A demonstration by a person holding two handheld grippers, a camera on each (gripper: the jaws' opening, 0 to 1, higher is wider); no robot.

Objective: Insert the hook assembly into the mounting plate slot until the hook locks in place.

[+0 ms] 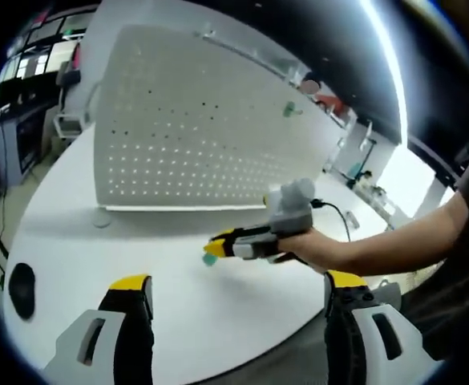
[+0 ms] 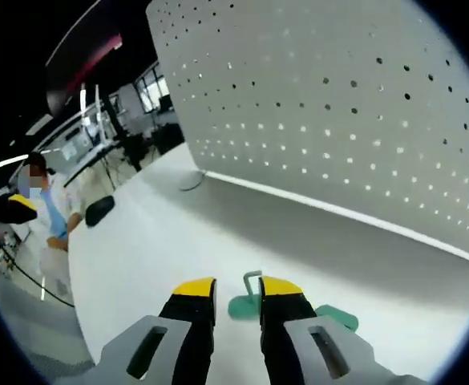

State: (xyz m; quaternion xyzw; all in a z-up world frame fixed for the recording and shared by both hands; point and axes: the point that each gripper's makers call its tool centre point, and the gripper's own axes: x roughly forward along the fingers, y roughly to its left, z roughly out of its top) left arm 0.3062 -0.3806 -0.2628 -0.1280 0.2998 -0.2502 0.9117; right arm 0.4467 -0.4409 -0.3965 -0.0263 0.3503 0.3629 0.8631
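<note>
A green hook assembly [image 2: 244, 305] with a grey metal hook lies on the white table, partly under my right gripper's right finger. My right gripper [image 2: 238, 287] hangs just over it, its jaws a narrow gap apart and nothing spanning that gap. In the left gripper view a hand holds the right gripper [image 1: 218, 241] low over the table, the green hook assembly [image 1: 210, 258] at its tip. My left gripper [image 1: 238, 281] is wide open, nearer than that, holding nothing. The white perforated mounting plate [image 1: 194, 136] stands upright behind, also seen close as the mounting plate [image 2: 338, 104].
A second green hook [image 1: 289, 109] hangs high on the plate's right side. A black oval object [image 1: 22, 289] lies at the table's left edge. The round table [image 1: 178, 321] ends close to my left gripper. A person [image 2: 46, 208] stands beyond the table, with workbenches behind.
</note>
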